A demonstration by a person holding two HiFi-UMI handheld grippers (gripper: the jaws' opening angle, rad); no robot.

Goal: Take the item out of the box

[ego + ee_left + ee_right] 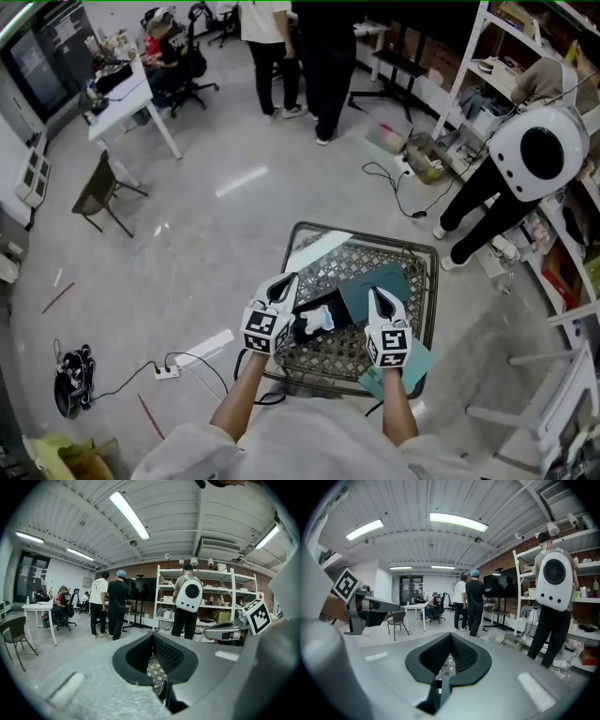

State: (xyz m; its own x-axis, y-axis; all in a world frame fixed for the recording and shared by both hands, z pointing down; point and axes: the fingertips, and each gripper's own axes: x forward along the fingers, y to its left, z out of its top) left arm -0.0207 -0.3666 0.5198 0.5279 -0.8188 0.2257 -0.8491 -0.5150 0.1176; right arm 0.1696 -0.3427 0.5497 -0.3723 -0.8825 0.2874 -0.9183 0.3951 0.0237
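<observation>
Head view: left gripper (288, 280) and right gripper (376, 294) poised over a lattice worktop (352, 258). Dark teal box (386, 277) between them. Pale item (319, 319), possibly already out, just right of the left gripper.

Left gripper view: closed, empty.

Right gripper view: closed, empty.

Seemingly pre-grasp; next, opening and lowering. No legible writing.

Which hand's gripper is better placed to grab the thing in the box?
Left, probably. The left gripper sits right beside the open black box holding the pale blue-and-white item; the right gripper is farther off, by the dark teal square panel. Both pairs of jaws are shut.
</observation>
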